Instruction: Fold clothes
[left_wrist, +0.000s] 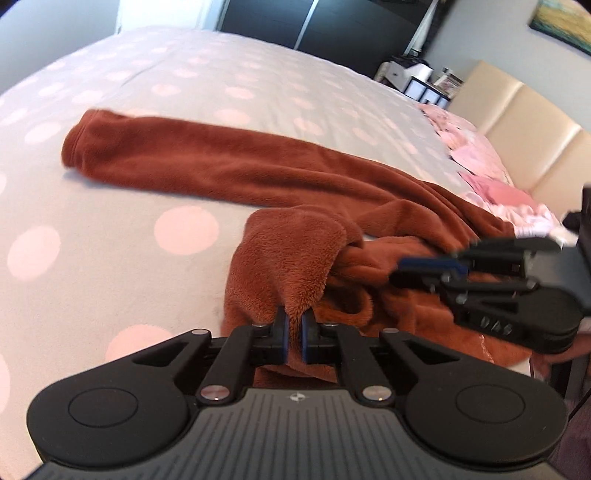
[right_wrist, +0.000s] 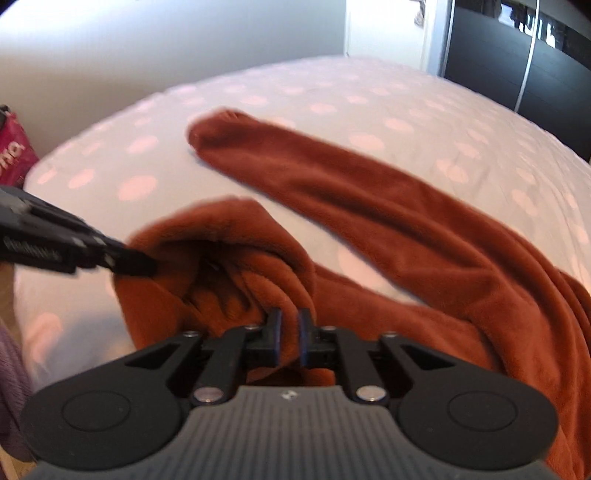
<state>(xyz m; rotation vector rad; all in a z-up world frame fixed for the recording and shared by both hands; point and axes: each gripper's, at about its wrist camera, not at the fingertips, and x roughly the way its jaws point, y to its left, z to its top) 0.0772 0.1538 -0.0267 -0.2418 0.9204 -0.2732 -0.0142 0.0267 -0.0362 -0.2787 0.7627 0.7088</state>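
Currently both clamped on the rust fleece pants (left_wrist: 258, 177): left gripper (left_wrist: 293, 325) and right gripper (right_wrist: 289, 326) pinching the bunched leg, probably to spread it flat on the bed (left_wrist: 129, 229).

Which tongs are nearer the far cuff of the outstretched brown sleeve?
Left, narrowly. The cuff lies far off on the bed; left tongs pinch the bunched fleece on its side, right tongs grip farther back.

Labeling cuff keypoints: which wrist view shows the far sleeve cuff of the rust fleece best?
Left wrist: the far sleeve cuff is sharp, its hem seam visible, lying flat on the dotted bedspread. In the right wrist view the cuff is unobstructed but motion-blurred.
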